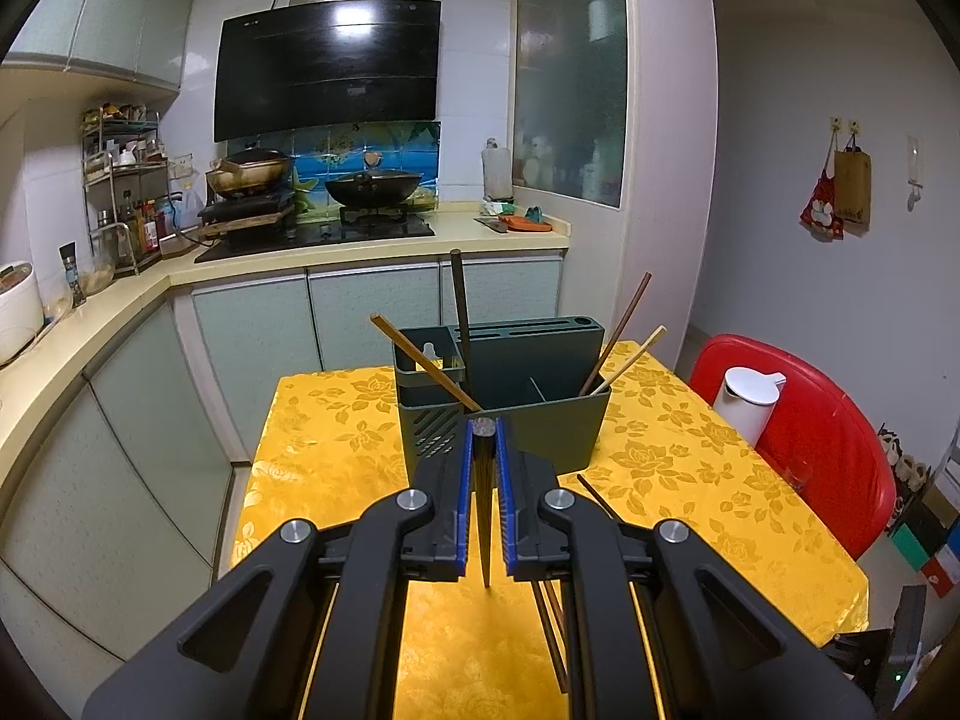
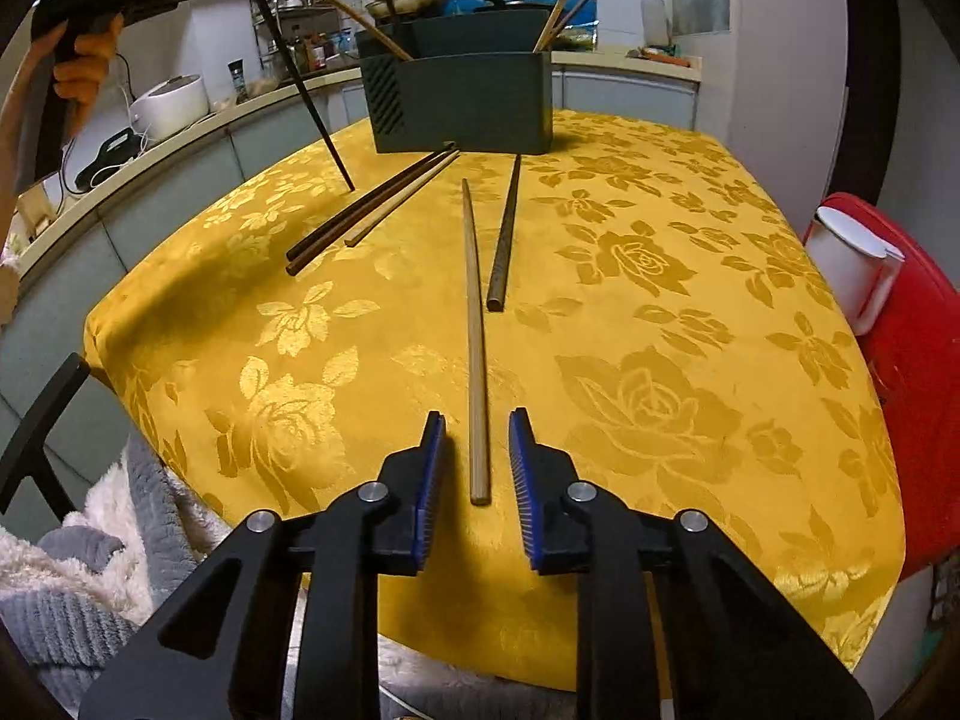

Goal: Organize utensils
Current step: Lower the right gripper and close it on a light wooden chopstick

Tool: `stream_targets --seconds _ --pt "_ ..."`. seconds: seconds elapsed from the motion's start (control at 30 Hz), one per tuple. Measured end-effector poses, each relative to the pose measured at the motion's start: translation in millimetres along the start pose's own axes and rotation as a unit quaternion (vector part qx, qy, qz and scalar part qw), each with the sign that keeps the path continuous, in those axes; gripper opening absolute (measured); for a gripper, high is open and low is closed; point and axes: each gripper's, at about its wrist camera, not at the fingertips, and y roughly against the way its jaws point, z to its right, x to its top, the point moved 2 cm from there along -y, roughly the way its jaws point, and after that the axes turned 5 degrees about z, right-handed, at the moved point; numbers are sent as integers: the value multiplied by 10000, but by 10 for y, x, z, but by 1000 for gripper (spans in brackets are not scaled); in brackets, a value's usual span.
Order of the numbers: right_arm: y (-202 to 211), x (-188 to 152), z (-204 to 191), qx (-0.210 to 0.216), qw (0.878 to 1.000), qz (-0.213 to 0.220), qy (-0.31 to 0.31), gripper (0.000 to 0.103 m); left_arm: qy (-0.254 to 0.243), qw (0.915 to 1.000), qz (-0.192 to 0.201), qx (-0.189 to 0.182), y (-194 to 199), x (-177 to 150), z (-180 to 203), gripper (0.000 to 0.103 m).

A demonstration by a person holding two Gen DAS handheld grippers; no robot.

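Note:
My left gripper [image 1: 482, 429] is shut on a dark chopstick [image 1: 483, 504], held above the yellow table just in front of the grey utensil holder [image 1: 534, 420]. In the right wrist view that chopstick [image 2: 306, 96] hangs tip-down from the left gripper at the upper left. The holder [image 2: 462, 102] has several chopsticks standing in it. My right gripper [image 2: 477, 426] is open, low over the table, its fingers either side of the near end of a light wooden chopstick [image 2: 475, 330]. A dark chopstick [image 2: 505, 234] lies beside it. Three more chopsticks [image 2: 372, 204] lie together to the left.
The table has a yellow floral cloth [image 2: 660, 312]. A red chair [image 2: 912, 360] with a white kettle [image 2: 852, 276] stands at the right. A kitchen counter [image 1: 90, 324] runs along the left and back. Grey and white fabric [image 2: 90, 552] lies off the near left edge.

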Motion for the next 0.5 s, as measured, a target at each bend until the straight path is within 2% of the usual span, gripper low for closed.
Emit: stream_targets --seconds 0.17,0.33,0.5 --pt "35 -39 -46 -151 9997 149 94 20 10 10000 -6 -15 3 -4 -6 7" --pt "21 -20 -91 -96 9997 118 176 7 10 10000 6 -24 12 6 -4 7" --pt "3 53 -22 -32 10000 11 -28 7 -5 10000 1 -44 8 20 13 7"
